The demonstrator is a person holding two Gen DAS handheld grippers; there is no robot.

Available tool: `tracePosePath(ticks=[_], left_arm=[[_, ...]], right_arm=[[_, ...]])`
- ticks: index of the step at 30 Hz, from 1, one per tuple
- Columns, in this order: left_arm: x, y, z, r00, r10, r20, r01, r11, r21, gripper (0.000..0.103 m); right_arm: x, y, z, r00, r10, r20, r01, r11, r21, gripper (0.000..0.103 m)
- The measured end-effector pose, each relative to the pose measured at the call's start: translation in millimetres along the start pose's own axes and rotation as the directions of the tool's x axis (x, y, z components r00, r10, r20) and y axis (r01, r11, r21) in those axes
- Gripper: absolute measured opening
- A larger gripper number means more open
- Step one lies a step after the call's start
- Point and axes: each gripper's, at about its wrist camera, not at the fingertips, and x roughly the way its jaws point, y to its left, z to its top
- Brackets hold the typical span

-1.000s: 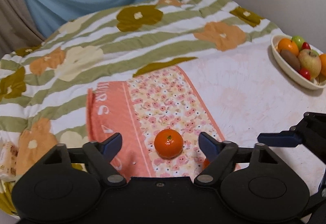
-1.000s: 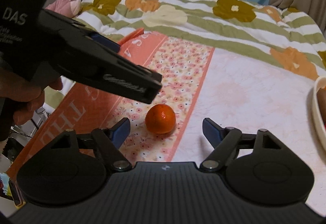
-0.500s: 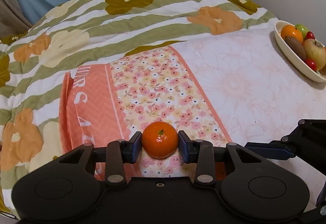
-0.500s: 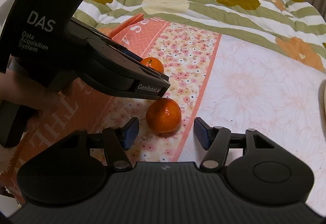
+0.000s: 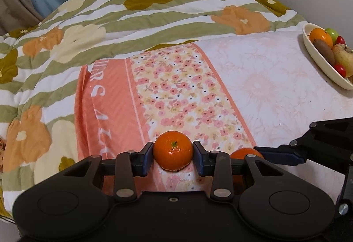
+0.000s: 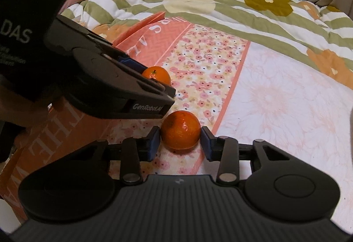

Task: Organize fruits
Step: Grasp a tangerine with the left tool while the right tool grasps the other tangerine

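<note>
A small tangerine [image 5: 173, 149] rests on the flowered pink cloth [image 5: 183, 92], and my left gripper [image 5: 173, 157] is shut on it, one pad against each side. From the right wrist view the same fruit [image 6: 157, 74] peeks out behind the left gripper's fingers [image 6: 150, 87]. A second tangerine [image 6: 180, 133] lies just to its right on the cloth. My right gripper [image 6: 179, 142] has its jaws closing around it, and both blue pads touch its sides. In the left wrist view this second tangerine [image 5: 246, 152] is half hidden behind my own finger.
A cream oval bowl [image 5: 317, 59] at the far right holds an orange, a kiwi, an apple and small red fruits. A striped flowered quilt [image 5: 154, 12] covers the far side. A person's hand [image 6: 13, 114] holds the left gripper.
Both grippers stood open around their tangerines. The left one closed on its fruit first and has held since. The right one has narrowed until its pads reach the second fruit.
</note>
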Motion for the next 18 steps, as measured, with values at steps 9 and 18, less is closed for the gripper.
tracePosePath(ticks=[9,18], left_arm=[[-9.4,-4.0,-1.6,1.0,0.013,0.004,-0.013,1.0,-0.027,0.041],[-33.6,-26.5,8.8,0.998,0.027,0.057,-0.024,0.999,-0.046,0.041]], right_arm=[[-8.0,-4.8,0.7,1.0,-0.003,0.01,0.003,1.0,-0.002,0.054],[-45.6,-27.4,-0.2,0.998,-0.026,0.058,0.026,1.0,0.01,0.054]])
